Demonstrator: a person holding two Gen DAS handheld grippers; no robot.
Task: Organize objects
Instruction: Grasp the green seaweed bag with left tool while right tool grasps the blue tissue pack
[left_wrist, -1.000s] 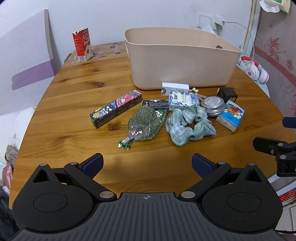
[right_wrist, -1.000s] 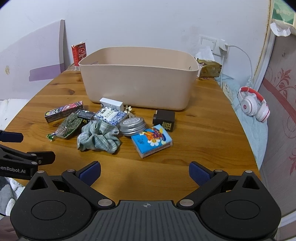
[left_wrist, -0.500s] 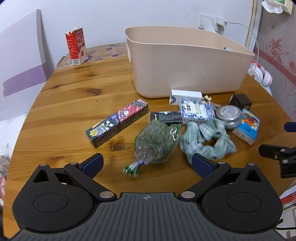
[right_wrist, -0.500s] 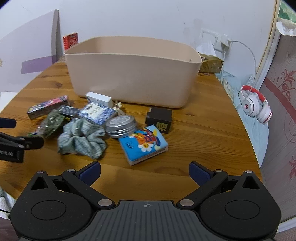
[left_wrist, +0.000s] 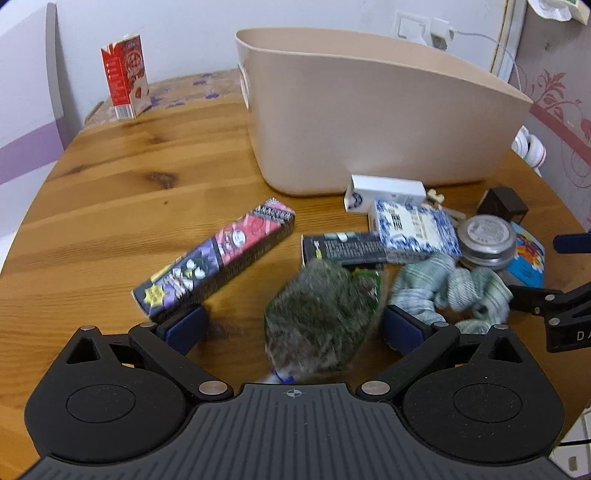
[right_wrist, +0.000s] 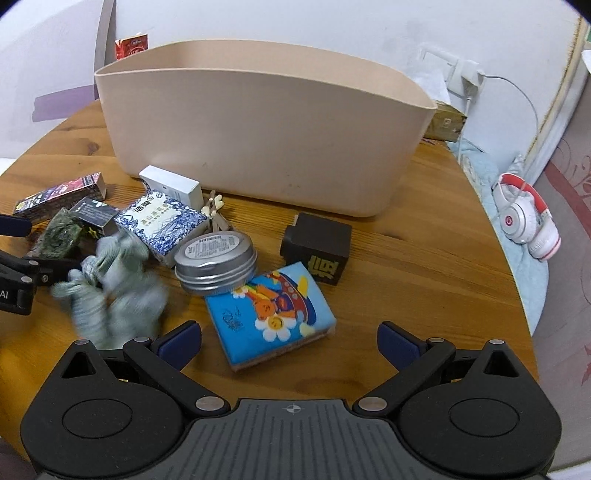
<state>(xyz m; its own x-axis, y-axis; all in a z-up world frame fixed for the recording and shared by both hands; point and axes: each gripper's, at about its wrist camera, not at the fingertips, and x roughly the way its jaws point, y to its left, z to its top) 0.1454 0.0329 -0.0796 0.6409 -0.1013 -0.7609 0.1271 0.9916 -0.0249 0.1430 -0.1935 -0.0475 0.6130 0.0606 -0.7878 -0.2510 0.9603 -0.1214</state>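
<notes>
A beige tub stands on the round wooden table. In front of it lie a long colourful box, a bag of dried greens, a green cloth, a blue-white box, a round tin, a black cube and a blue cartoon pack. My left gripper is open around the bag of greens. My right gripper is open, its fingers either side of the near end of the cartoon pack.
A red carton stands at the table's far left. White-and-red headphones lie off the table's right edge. A white box and a black flat box lie among the items. A wall socket with a cable is behind.
Both grippers have moved forward and down toward the pile. The bag of greens now sits between my left fingers; the cartoon pack now reaches between my right ones.
</notes>
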